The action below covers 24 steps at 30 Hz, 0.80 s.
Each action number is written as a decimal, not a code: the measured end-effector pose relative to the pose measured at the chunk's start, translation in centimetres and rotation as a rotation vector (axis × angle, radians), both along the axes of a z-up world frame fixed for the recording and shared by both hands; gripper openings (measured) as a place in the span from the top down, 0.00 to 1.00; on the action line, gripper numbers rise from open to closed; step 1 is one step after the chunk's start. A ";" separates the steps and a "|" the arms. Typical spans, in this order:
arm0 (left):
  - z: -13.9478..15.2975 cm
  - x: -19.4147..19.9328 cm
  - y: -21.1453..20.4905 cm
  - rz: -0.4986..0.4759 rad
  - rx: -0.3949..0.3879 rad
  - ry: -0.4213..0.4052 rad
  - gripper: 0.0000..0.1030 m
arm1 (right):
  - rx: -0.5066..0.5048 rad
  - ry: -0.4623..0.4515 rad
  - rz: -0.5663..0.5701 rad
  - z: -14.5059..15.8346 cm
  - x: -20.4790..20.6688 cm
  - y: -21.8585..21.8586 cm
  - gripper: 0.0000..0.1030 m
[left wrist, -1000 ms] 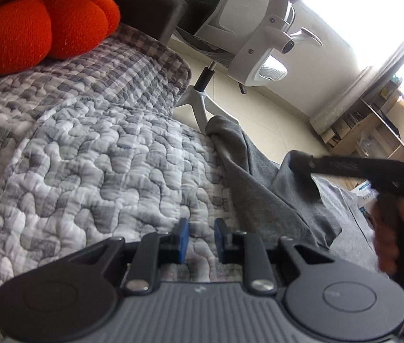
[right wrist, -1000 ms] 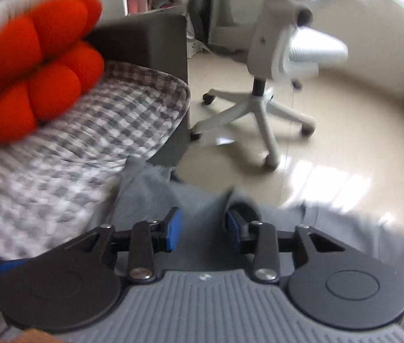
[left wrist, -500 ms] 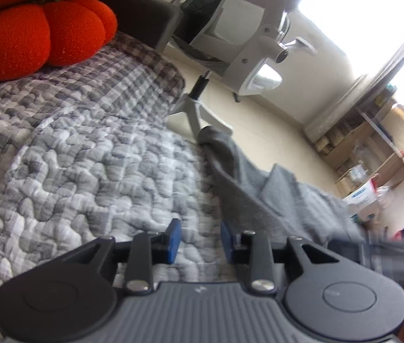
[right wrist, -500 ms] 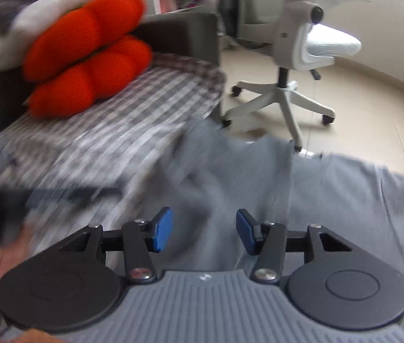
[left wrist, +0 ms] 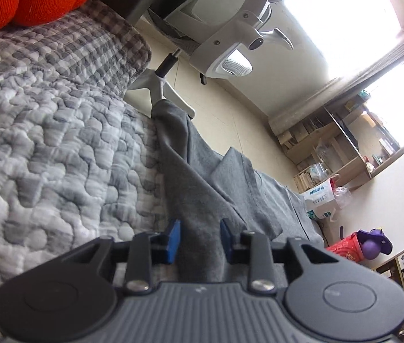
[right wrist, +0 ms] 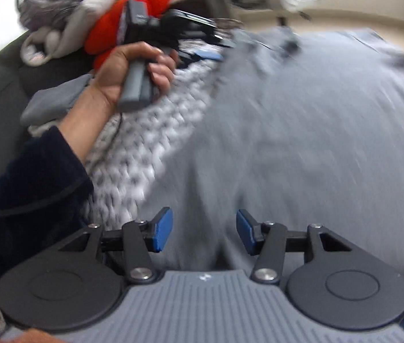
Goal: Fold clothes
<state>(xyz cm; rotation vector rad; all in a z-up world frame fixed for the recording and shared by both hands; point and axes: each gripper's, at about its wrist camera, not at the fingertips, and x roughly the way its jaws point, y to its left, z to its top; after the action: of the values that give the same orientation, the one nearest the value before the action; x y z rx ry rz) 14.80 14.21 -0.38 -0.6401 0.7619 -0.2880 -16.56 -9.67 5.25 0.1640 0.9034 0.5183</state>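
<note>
Right gripper (right wrist: 204,234) swept back; grey garment (left wrist: 202,197) edge between left gripper (left wrist: 200,238) closing jaws.

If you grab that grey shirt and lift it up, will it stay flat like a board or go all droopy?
Probably droopy. The grey shirt already lies in soft ridges and folds on the quilted cover, so it looks floppy. It seems thin and likely light. A fold sits between the left tool's closing jaws; lifted there, the rest would likely hang and drag.

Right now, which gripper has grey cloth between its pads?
The left gripper: a ridge of the grey garment runs between its closing jaws. The right gripper hovers open above it.
</note>
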 end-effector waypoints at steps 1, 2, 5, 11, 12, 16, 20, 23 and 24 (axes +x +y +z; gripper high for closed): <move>0.0 0.1 -0.4 -0.005 0.005 -0.005 0.76 | 0.023 0.013 -0.021 -0.3 -0.8 -0.2 0.48; 0.1 0.2 -0.8 -0.011 0.014 -0.010 0.80 | 0.049 0.022 -0.037 -0.7 -1.4 -0.3 0.48; 0.2 0.7 -2.0 -0.015 0.079 -0.008 0.96 | 0.105 -0.016 -0.073 -1.3 -2.3 0.5 0.56; -0.4 0.7 -0.7 0.026 0.088 0.027 0.98 | 0.521 0.060 -0.183 -2.1 -2.2 -2.1 0.92; -0.3 0.7 -0.2 0.036 0.085 0.033 0.98 | 0.625 0.054 -0.216 -1.9 -2.4 -3.5 0.92; -0.1 0.4 0.9 0.043 0.085 0.030 0.98 | 0.729 0.065 -0.368 -2.7 -2.2 -7.2 0.89; -0.1 0.3 0.9 0.018 0.091 0.024 0.98 | 0.698 0.152 -0.409 -5.1 -1.4 -6.4 0.83; 0.1 0.2 0.8 0.007 0.099 0.016 0.98 | 0.741 0.167 -0.407 -6.0 -1.5 -5.4 0.44; 0.2 0.2 0.8 0.005 0.090 0.014 0.98 | 0.748 0.157 -0.401 -6.0 -1.6 -5.4 0.40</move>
<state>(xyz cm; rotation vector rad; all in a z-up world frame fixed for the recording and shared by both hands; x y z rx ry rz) 14.95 15.06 -0.15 -0.5592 0.7818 -0.2433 -18.17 -15.03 -0.78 1.0559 0.7636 0.4485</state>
